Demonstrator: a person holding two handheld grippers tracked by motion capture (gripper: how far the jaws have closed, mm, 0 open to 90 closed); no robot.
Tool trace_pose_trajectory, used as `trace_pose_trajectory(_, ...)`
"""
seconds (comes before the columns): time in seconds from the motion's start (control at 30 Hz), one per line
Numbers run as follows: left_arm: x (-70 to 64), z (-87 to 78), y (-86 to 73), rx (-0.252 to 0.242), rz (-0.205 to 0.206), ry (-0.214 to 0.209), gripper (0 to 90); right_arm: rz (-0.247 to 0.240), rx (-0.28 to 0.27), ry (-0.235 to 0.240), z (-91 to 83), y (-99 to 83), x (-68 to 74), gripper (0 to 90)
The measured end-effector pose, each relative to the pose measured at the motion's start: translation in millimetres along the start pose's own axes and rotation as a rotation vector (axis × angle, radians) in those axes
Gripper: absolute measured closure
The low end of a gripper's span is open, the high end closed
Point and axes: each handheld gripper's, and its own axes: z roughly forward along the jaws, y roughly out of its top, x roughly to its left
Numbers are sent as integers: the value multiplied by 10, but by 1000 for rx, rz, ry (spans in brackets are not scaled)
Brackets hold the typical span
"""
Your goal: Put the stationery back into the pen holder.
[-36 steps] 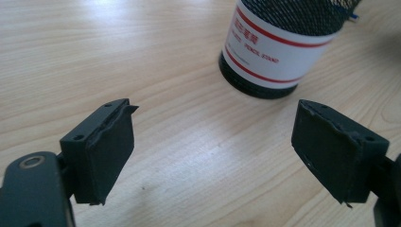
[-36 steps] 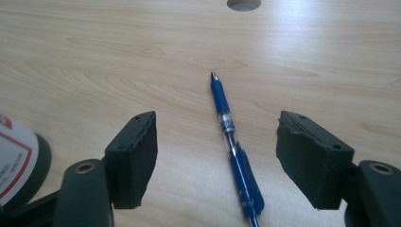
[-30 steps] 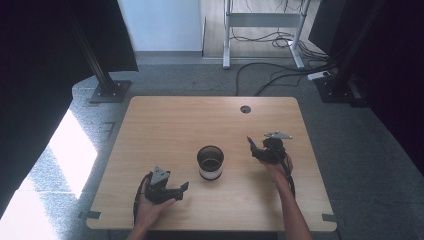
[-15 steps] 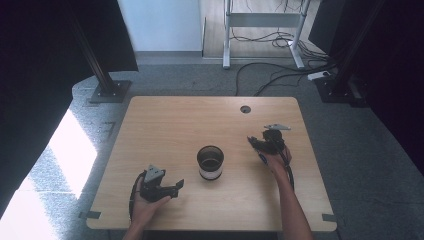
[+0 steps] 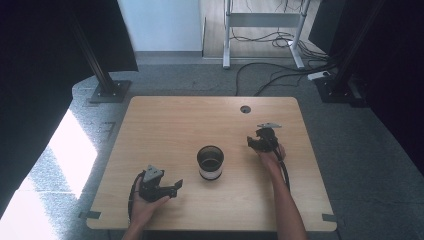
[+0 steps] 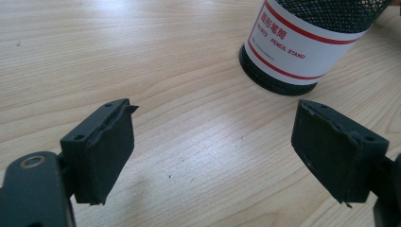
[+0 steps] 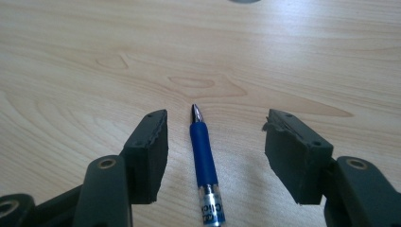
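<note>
On the light wooden table (image 5: 165, 125), near its middle, stands a black wire-mesh pencil stand with a white, red-striped label (image 5: 210, 162), upright. Left gripper (image 5: 170, 187) sits near the front edge, held in the person's left hand (image 5: 142, 207), jaws spread wide with bare tabletop between them; its own view shows the pencil stand (image 6: 302, 42) ahead and to the right, apart from both jaws. Right gripper (image 5: 255, 142) is held to the right of the stand, well apart from it. In the right gripper view a blue pen with a metal tip and clear barrel section (image 7: 204, 161) lies flat on the wood between the parted jaws, touching neither, tip pointing away from the camera. Round cable hole (image 5: 245, 109) near the far edge.
</note>
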Motion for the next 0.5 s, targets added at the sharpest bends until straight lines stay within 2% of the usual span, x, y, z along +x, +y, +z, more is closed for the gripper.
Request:
trace_pose_trajectory(0.03, 2, 0, -2, 1, 1, 0, 143, -12, 13, -7, 52, -13, 13, 401)
trace_pose_trajectory(0.23, 3, 8, -7, 5, 4, 3, 144, -3, 43, -4, 127, -55, 8, 419)
trace_pose_trajectory(0.3, 0, 12, -10, 9, 7, 2, 143, -27, 61, -19, 155, -71, 21, 433)
trace_pose_trajectory(0.5, -16, 27, -22, 16, 14, 2, 143, -25, 62, -37, 140, -78, 24, 504)
